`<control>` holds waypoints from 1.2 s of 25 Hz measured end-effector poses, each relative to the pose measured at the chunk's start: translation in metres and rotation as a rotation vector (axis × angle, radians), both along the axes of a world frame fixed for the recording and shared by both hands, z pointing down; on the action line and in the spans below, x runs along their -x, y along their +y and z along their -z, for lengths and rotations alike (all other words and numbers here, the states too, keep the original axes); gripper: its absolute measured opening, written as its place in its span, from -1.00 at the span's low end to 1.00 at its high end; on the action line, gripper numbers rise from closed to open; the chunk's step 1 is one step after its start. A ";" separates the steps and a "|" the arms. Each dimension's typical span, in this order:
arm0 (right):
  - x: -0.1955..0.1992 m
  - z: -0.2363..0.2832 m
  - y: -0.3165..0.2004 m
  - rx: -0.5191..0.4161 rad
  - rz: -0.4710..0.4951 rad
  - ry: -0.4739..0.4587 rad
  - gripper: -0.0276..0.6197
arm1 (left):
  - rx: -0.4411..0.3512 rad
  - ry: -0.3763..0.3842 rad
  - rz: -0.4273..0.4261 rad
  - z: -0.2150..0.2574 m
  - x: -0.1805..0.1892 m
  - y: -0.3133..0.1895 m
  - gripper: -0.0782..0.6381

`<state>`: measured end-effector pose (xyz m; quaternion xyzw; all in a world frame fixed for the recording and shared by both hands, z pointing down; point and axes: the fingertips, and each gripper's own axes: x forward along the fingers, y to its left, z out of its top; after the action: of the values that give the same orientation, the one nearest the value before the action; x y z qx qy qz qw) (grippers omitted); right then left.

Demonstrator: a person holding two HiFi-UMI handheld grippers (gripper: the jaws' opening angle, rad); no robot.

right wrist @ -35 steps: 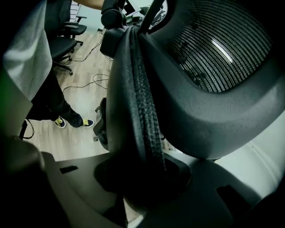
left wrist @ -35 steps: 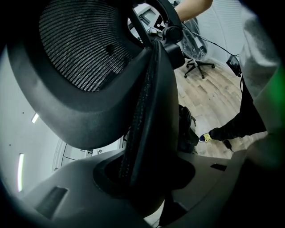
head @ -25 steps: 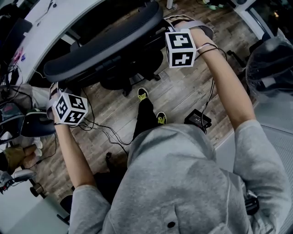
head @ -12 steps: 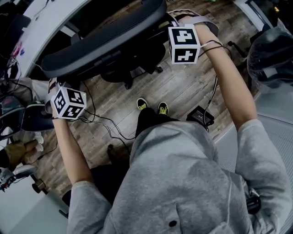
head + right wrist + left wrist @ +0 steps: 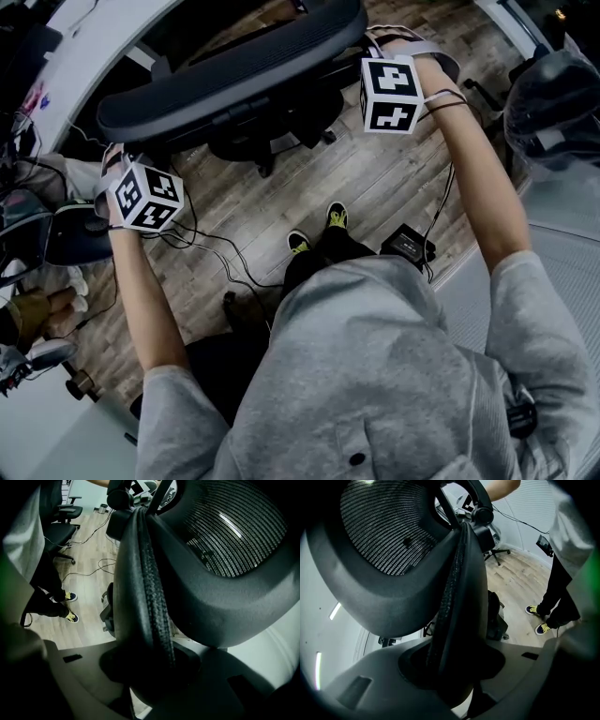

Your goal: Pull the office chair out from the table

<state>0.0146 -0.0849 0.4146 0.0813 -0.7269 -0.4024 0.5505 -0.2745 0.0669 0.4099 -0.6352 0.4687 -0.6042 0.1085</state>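
Shifted rightward, the curved mesh-backed office chair [image 5: 225,84] stays clamped at its rim by left gripper [image 5: 114,159] and right gripper [image 5: 373,45] jaws.

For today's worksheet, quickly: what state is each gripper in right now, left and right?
Left gripper: closed, holding one side edge of the chair backrest.
Right gripper: closed, holding the opposite side edge of the chair backrest.

Grey sweatshirt [image 5: 375,375], blk trousers [image 5: 323,255], yellow-blk shoes [image 5: 337,216], b/w marker cubes [image 5: 390,96].
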 end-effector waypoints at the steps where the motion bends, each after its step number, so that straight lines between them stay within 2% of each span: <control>1: 0.000 0.000 0.002 -0.002 -0.007 0.000 -0.52 | -0.001 -0.002 -0.008 0.000 0.001 0.000 -0.32; 8: -0.005 0.002 0.033 0.006 -0.057 0.008 -0.53 | -0.001 0.003 -0.054 0.002 0.003 0.017 -0.31; 14: -0.019 0.002 0.083 0.000 -0.095 0.005 -0.53 | -0.011 0.003 -0.096 0.002 -0.005 0.055 -0.31; 24: -0.035 0.002 0.112 0.004 -0.130 -0.001 -0.53 | -0.004 0.004 -0.123 0.002 -0.017 0.075 -0.31; 30: -0.026 0.003 0.102 0.009 -0.122 0.003 -0.53 | 0.005 0.010 -0.117 0.001 -0.010 0.068 -0.31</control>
<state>0.0404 0.0168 0.4117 0.1226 -0.7215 -0.3649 0.5756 -0.2642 0.1352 0.4084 -0.6649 0.4296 -0.5949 0.1395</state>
